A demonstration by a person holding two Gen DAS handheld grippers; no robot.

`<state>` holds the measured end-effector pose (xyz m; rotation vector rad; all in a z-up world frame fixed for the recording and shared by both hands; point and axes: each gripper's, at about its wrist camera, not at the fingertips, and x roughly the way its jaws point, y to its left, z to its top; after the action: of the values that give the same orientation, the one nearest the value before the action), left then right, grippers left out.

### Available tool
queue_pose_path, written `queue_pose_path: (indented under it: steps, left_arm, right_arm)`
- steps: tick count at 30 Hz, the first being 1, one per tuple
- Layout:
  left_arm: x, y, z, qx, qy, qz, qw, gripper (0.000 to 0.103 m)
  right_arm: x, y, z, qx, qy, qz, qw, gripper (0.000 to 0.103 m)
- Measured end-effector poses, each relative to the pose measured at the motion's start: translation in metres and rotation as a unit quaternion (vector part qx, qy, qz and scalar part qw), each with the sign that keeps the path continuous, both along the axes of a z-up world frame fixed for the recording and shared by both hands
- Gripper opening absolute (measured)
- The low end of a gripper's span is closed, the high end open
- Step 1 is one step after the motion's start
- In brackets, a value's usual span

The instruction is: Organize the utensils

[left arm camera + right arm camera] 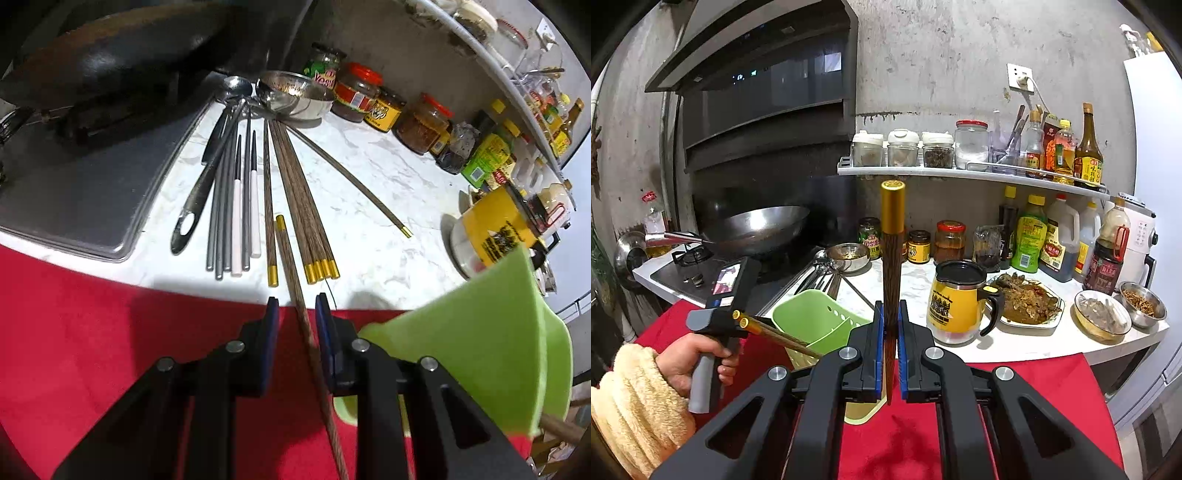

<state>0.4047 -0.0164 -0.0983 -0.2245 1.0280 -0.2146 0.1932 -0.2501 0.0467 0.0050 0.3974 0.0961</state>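
Utensil sorting, early to middle stage. Most utensils are lying unsorted on the marble bench [369, 221]: a fan of wooden gold-capped chopsticks [303, 206], grey and white-handled chopsticks [236, 206], and steel spoons [207, 177] reaching toward a steel bowl [295, 96]. The green utensil holder [820, 325] is standing on the red cloth [92, 332] at the bench edge; two gold-capped chopsticks [775, 330] are slanting out of it toward the left hand [690, 365], so little appears stowed and the bulk is judged to be remaining.

The right tongs [891, 317] are pinching one wooden chopstick [892, 258] near its lower half, holding it upright with the gold cap uppermost, above the cloth and just beside the holder.

The left tongs [297, 314] are standing somewhat spread, with another wooden chopstick [291, 266] passing between the pads and close against the right one; whether it is being gripped cannot be told. The left hand, sleeved in fleece, is gripping its handle low beside the holder, tongs pointing toward the bench.
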Motion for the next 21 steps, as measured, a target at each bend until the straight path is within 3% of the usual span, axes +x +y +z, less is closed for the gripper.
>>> queue_pose_path:
  steps: [4,11,14,18,21]
  left_arm:
    - [0.011,-0.003,-0.008,0.009,0.011,0.005,0.9999,0.020]
    - [0.027,-0.001,-0.021,-0.014,0.032,0.009,0.9993,0.020]
    - [0.029,-0.002,-0.025,-0.017,0.035,0.008,0.9992,0.011]
    - [0.028,-0.002,-0.024,-0.020,0.032,0.010,0.9992,0.006]
    - [0.016,0.003,-0.008,-0.028,0.004,0.009,0.9996,0.006]
  right_arm:
    - [0.004,0.000,-0.003,0.000,0.002,0.001,1.000,0.007]
    - [0.008,-0.004,-0.007,0.003,0.006,-0.001,1.000,0.007]
    - [0.010,-0.006,-0.008,0.003,0.008,-0.004,1.000,0.007]
    - [0.010,-0.008,-0.009,0.005,0.012,-0.008,1.000,0.007]
    - [0.009,-0.009,-0.008,0.009,0.013,-0.009,1.000,0.007]
